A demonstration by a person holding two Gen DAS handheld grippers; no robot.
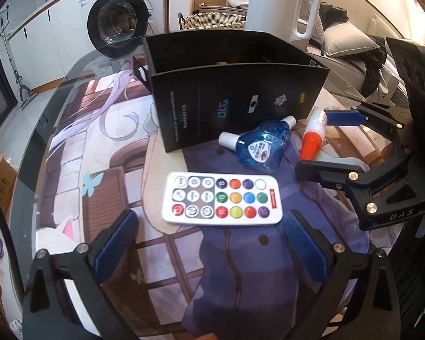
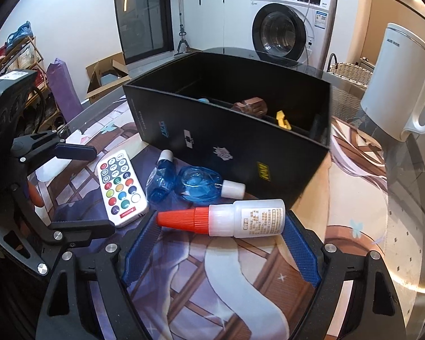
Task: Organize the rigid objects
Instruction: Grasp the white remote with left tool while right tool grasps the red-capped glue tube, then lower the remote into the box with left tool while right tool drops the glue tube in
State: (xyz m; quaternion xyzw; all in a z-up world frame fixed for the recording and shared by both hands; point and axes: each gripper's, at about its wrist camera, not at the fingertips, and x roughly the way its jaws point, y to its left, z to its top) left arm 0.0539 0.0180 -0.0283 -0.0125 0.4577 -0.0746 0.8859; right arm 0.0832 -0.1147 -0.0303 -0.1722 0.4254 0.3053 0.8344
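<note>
The small white plastic glue bottle with the orange cap (image 2: 222, 219) lies on the table between the right gripper's (image 2: 216, 250) wide, released jaws, near the black cardboard box (image 2: 240, 147). The left gripper's (image 1: 209, 243) jaws are released too. The round bottle could roll away if one jaw bumps it first.

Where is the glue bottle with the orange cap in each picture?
Left wrist view: the glue bottle lies at right, between the right gripper's fingers.
Right wrist view: the glue bottle lies low in the middle, across the open jaws.
Shared landmark: the black box just behind it.
</note>
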